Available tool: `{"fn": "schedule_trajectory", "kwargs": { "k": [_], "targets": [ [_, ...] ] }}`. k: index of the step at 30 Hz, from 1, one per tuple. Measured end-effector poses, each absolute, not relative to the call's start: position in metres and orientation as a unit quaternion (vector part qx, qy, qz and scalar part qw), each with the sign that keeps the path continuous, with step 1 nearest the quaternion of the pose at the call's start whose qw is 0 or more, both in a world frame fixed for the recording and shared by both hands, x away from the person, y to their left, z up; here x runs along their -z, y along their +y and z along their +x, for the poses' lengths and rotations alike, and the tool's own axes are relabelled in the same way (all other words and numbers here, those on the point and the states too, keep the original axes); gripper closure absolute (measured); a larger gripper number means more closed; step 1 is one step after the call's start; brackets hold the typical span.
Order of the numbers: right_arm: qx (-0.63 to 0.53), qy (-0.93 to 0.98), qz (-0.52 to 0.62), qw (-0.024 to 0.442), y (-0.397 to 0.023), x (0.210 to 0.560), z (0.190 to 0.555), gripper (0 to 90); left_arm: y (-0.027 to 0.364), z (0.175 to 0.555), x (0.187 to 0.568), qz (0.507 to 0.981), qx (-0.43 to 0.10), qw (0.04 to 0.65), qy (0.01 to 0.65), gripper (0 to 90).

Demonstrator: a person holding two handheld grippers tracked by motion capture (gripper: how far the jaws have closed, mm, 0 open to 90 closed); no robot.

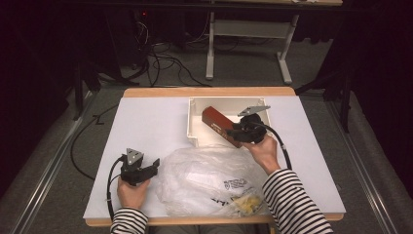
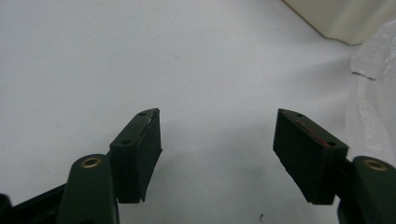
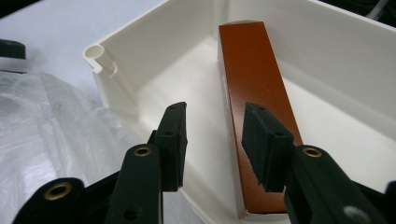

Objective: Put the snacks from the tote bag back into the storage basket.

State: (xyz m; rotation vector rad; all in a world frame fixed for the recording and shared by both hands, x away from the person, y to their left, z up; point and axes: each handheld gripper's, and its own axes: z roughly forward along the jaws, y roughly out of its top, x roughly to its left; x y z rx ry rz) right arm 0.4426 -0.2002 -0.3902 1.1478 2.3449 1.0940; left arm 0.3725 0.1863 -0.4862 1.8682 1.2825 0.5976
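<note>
A long red-brown box (image 1: 216, 122) (image 3: 252, 70) lies diagonally in a white tray (image 1: 195, 105) (image 3: 140, 51) at the table's far middle. My right gripper (image 1: 234, 132) (image 3: 212, 135) hovers over the tray's near side at the box's near end. Its jaws stand apart with nothing pressed between them; the box's left edge and the tray floor show through the gap. My left gripper (image 1: 155, 165) (image 2: 217, 140) rests low at the front left, wide open over bare white table, nothing between its pads.
A large crumpled clear plastic bag (image 1: 209, 180) (image 3: 46, 121) (image 2: 373, 107) with printing and something yellow inside lies at the front middle, between my hands and against the tray's near wall. The tray's corner (image 2: 336, 18) is ahead of the left gripper. Cables and table legs lie beyond the far edge.
</note>
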Motion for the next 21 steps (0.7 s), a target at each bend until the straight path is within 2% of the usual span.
{"fn": "schedule_trajectory", "kwargs": {
  "k": [5,16,21],
  "targets": [
    [-0.387,0.816,0.406,0.138,-0.205,0.399,0.434,63.0,0.186,0.373,0.486,0.735,-0.235,0.388,0.504,32.8],
    [-0.389,0.821,0.389,0.151,-0.205,0.406,0.421,82.7,0.187,0.372,0.486,0.734,-0.234,0.392,0.503,32.8],
    [-0.374,0.825,0.399,0.143,-0.208,0.421,0.42,87.0,0.186,0.373,0.486,0.734,-0.234,0.391,0.503,32.8]
  ]
}}
